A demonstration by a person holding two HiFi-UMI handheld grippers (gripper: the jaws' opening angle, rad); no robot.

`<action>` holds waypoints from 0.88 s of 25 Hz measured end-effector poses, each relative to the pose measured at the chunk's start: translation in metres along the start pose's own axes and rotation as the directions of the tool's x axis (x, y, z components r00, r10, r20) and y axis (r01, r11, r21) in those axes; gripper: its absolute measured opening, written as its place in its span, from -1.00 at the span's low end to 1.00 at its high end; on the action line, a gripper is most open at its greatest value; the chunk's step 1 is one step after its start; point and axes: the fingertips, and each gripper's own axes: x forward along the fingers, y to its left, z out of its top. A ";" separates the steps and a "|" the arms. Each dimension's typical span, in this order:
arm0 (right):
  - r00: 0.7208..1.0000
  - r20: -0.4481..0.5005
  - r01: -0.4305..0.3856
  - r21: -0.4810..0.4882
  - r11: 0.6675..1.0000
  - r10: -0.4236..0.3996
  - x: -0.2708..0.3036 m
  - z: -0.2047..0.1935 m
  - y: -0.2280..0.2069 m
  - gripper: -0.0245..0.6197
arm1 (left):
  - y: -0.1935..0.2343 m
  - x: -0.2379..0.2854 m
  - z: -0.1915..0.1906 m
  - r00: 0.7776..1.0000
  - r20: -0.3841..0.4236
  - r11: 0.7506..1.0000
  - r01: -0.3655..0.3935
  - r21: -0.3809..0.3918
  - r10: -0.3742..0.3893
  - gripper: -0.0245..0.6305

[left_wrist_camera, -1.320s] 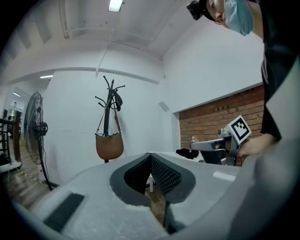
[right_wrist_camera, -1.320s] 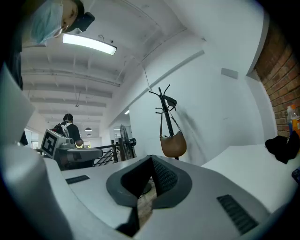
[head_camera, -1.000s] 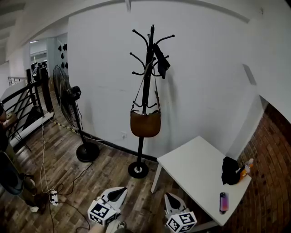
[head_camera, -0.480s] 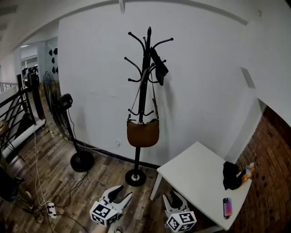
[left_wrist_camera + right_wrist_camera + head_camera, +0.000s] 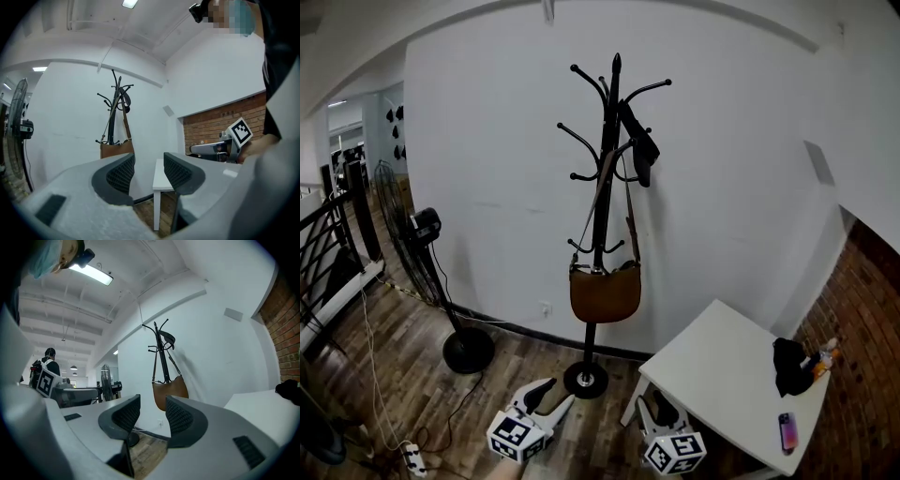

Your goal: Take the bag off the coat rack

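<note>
Room: white wall, plank floor, brick wall. White table stands near the coat rack. Brown bag hangs by its strap against the rack's pole. My left tongs and right tongs have just opened wide, with nothing between the jaws.

a white table holds a phone and a black bundle, well apart from a pedestal fan.

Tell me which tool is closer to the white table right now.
Right. The right tool hangs beside the white table's near corner, by its leg. The left tool is farther off, over the wood floor, short of the coat rack's base.
</note>
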 end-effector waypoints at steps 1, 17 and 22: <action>1.000 0.004 0.010 -0.001 1.000 -0.010 0.007 0.000 0.001 -0.46 | 0.008 0.003 0.001 1.000 0.003 1.000 0.005 -0.007 -0.005 -0.34; 0.991 0.006 0.134 0.006 0.991 -0.134 0.069 0.005 0.000 -0.46 | 0.070 0.037 -0.009 0.994 0.000 0.993 0.107 -0.055 -0.107 -0.35; 0.993 0.013 0.117 -0.004 0.993 -0.117 0.093 0.010 -0.020 -0.46 | 0.085 0.058 -0.013 0.997 0.003 0.994 0.078 -0.071 -0.078 -0.35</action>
